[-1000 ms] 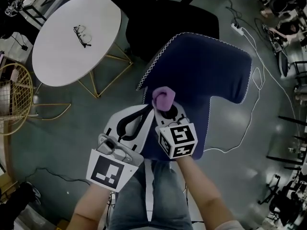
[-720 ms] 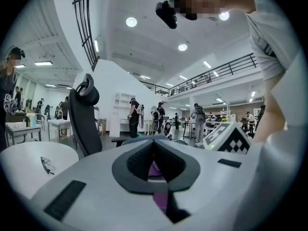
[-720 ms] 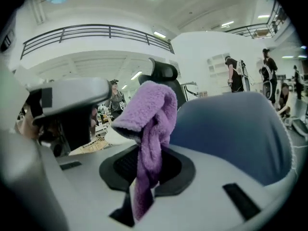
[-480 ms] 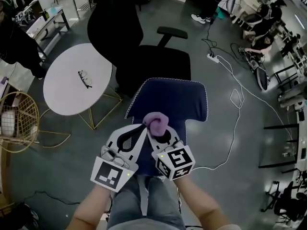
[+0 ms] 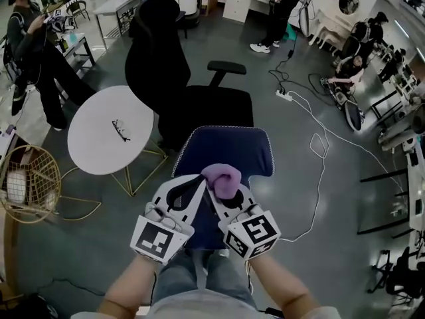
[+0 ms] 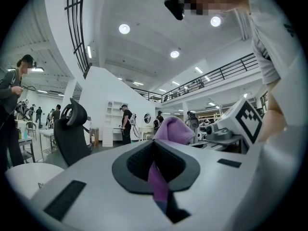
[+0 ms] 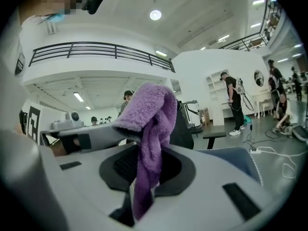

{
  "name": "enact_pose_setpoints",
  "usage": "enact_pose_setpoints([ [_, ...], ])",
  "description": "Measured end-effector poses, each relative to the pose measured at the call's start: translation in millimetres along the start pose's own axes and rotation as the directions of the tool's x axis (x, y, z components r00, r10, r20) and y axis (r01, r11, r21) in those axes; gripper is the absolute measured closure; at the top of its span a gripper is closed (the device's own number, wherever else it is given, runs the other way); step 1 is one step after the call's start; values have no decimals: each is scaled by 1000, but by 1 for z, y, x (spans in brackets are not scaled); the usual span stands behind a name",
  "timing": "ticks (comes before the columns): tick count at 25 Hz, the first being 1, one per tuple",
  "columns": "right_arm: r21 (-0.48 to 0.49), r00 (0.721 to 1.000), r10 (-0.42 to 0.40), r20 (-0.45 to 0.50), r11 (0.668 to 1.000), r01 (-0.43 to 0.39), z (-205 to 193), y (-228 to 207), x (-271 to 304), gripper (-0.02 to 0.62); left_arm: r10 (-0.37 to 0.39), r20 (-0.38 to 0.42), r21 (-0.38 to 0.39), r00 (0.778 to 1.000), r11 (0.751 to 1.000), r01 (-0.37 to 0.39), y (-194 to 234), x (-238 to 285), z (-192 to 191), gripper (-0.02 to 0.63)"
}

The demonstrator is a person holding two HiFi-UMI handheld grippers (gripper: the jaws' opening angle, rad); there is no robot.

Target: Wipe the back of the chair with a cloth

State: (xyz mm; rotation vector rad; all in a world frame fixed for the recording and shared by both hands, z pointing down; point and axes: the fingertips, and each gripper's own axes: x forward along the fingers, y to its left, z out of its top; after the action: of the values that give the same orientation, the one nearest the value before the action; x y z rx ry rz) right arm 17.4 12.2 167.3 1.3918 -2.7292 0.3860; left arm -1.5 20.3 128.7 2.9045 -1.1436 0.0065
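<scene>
Cloth runs lengthwise along right claw, bunched end forward.

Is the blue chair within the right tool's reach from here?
Probably yes: the right tool, shut on the purple cloth, hangs just over the blue chair with nothing between. The left tool pinches the same cloth, which may limit the sweep.

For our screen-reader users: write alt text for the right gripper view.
A fluffy purple cloth is pinched between the shut jaws of the right gripper and flops over above them. Beyond are a blue chair and several people standing.
</scene>
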Motion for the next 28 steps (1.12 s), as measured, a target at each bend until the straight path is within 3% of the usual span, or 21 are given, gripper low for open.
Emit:
enact_pose_setpoints([
  [16,-43,992,6,125,999,0,48,12,-62,528,-45,42,30,998,999,44,-41,-6,31,594],
  [28,-47,991,0,132,999,6,59,-6,-93,526,-29,51,37,998,999,27,-74,4,41,594],
])
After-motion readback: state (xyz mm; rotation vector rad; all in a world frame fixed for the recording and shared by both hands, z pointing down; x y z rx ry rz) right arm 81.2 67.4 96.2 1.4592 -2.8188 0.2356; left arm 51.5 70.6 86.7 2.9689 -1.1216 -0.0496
